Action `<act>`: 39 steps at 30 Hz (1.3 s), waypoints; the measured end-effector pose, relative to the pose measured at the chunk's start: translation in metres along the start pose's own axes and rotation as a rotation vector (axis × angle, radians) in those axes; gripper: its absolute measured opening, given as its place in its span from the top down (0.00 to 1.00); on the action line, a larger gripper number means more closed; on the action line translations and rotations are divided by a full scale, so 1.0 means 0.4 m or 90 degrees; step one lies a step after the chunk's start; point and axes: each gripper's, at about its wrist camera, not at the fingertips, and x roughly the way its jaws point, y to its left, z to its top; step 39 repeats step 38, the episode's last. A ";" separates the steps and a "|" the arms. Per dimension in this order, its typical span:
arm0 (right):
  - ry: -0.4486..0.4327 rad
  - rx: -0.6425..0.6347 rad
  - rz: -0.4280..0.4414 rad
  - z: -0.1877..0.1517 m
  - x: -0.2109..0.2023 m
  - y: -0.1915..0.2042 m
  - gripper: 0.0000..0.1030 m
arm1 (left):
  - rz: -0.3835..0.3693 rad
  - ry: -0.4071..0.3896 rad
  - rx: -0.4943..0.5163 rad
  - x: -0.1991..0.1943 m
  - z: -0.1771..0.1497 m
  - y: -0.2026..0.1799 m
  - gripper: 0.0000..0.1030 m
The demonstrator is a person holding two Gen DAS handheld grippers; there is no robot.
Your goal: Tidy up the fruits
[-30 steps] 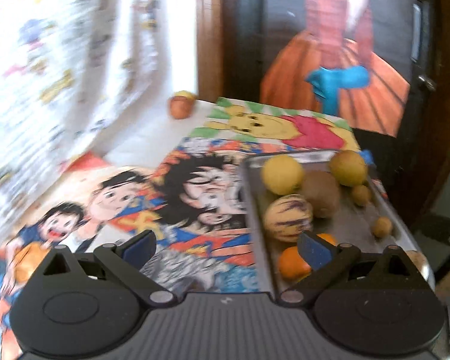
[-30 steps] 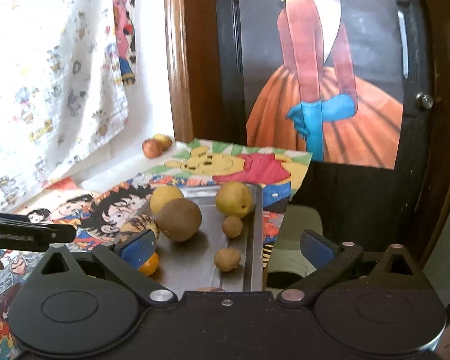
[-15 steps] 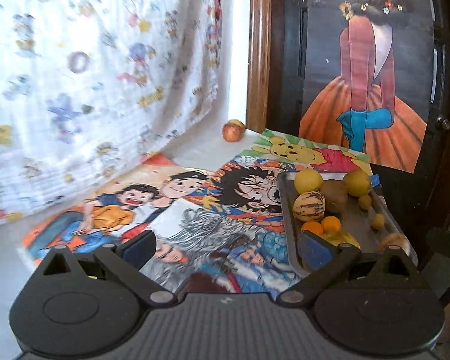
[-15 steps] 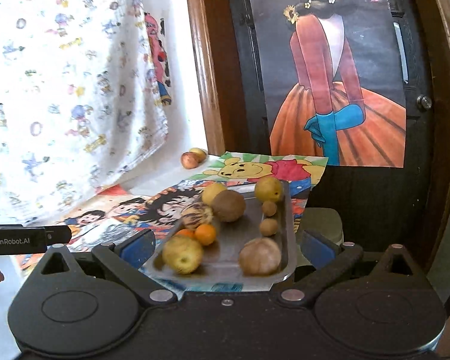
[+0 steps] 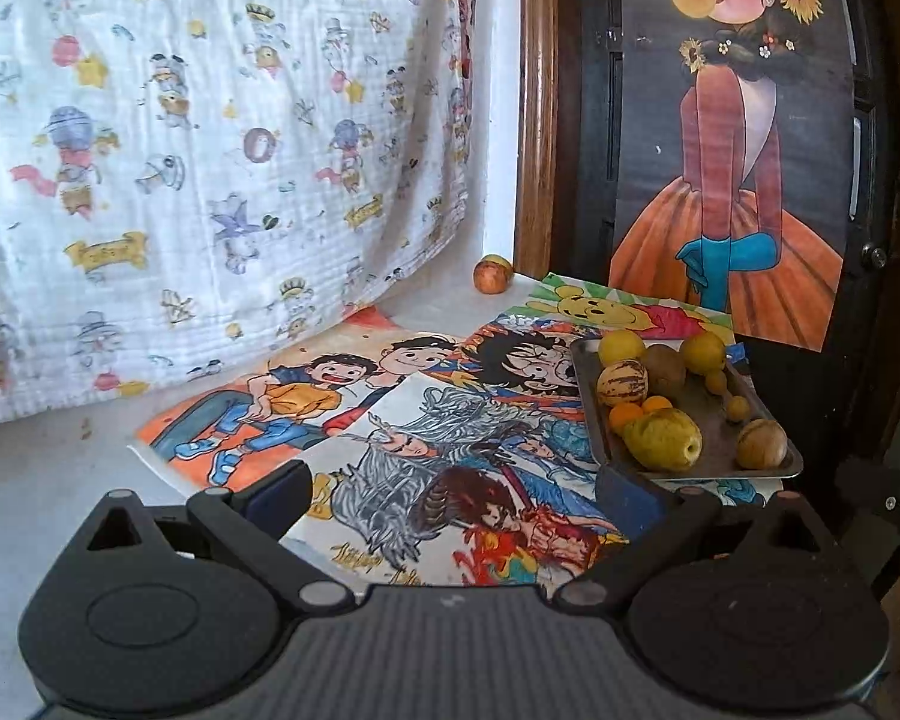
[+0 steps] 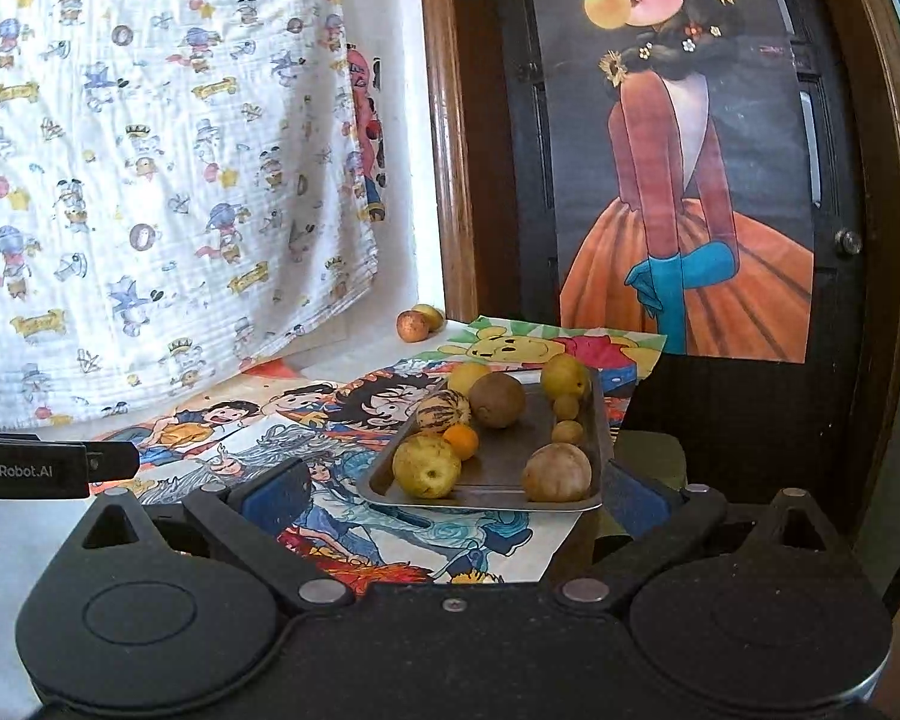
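Both claws, left [image 5: 453,489] and right [image 6: 450,492], are wide apart and hold nothing, and a bump to the tray [image 6: 594,420] could roll fruit [image 6: 557,472] off the table [image 5: 48,480].

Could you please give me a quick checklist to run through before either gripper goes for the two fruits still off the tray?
1. Left gripper open and holding nothing: ok.
2. Right gripper open and holding nothing: ok.
3. Tray flat on the posters, fully supported: cannot tell; its near right corner sits close to the table edge.
4. Stray fruits in the back corner by the wooden frame located: ok, both show in the right wrist view.
5. Free space on the tray for more fruit: ok, bare metal shows between the yellow-green fruit and the brown round fruit.
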 end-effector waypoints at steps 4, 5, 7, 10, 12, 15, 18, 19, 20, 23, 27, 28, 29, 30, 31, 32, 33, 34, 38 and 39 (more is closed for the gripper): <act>0.000 -0.001 -0.001 -0.001 -0.003 0.004 0.01 | -0.002 -0.003 -0.006 -0.011 -0.007 0.010 0.00; 0.001 -0.002 -0.001 -0.001 -0.003 0.003 0.01 | -0.002 -0.003 -0.006 -0.011 -0.008 0.011 0.00; 0.004 -0.005 -0.002 -0.001 -0.001 0.006 0.01 | -0.003 -0.004 -0.006 -0.012 -0.010 0.013 0.00; 0.009 -0.009 -0.003 -0.003 0.004 0.011 0.01 | -0.002 -0.003 -0.007 -0.011 -0.011 0.014 0.00; 0.012 -0.010 -0.004 -0.004 0.009 0.014 0.00 | -0.002 -0.001 -0.008 -0.009 -0.012 0.014 0.00; 0.016 -0.010 -0.004 -0.007 0.016 0.013 0.01 | -0.002 0.002 -0.007 -0.007 -0.014 0.013 0.00; 0.020 -0.009 -0.005 -0.010 0.022 0.011 0.00 | -0.003 0.004 -0.006 -0.001 -0.015 0.011 0.00; 0.021 -0.008 -0.005 -0.011 0.023 0.010 0.00 | -0.003 0.005 -0.005 0.000 -0.015 0.010 0.00; 0.021 -0.008 -0.005 -0.012 0.024 0.009 0.00 | -0.004 0.005 -0.004 0.001 -0.016 0.009 0.00; 0.025 -0.006 -0.006 -0.015 0.029 0.006 0.01 | -0.008 -0.001 -0.001 0.001 -0.017 0.005 0.00; 0.029 -0.005 -0.007 -0.021 0.033 0.004 0.01 | 0.000 -0.017 0.018 -0.004 -0.019 -0.008 0.00; 0.029 -0.005 -0.007 -0.022 0.034 0.004 0.00 | 0.002 -0.018 0.022 -0.004 -0.020 -0.011 0.00; 0.030 -0.005 -0.007 -0.022 0.034 0.004 0.01 | 0.003 -0.017 0.024 -0.003 -0.021 -0.013 0.00; 0.031 -0.005 -0.006 -0.023 0.035 0.004 0.01 | 0.001 -0.016 0.024 -0.002 -0.021 -0.014 0.00; 0.031 -0.006 -0.006 -0.024 0.036 0.004 0.01 | -0.002 -0.015 0.023 -0.001 -0.022 -0.013 0.00; 0.032 -0.006 -0.006 -0.023 0.037 0.006 0.01 | -0.004 -0.014 0.021 0.000 -0.022 -0.013 0.00; 0.033 -0.006 -0.006 -0.024 0.037 0.006 0.00 | -0.003 -0.013 0.020 0.001 -0.022 -0.012 0.00; 0.034 -0.007 -0.006 -0.025 0.038 0.006 0.01 | -0.002 -0.013 0.020 0.002 -0.024 -0.011 0.00; 0.039 -0.009 -0.004 -0.029 0.043 0.008 0.01 | -0.013 -0.011 0.018 0.005 -0.027 -0.009 0.00; 0.039 -0.009 -0.004 -0.029 0.043 0.008 0.01 | -0.013 -0.011 0.018 0.005 -0.027 -0.009 0.00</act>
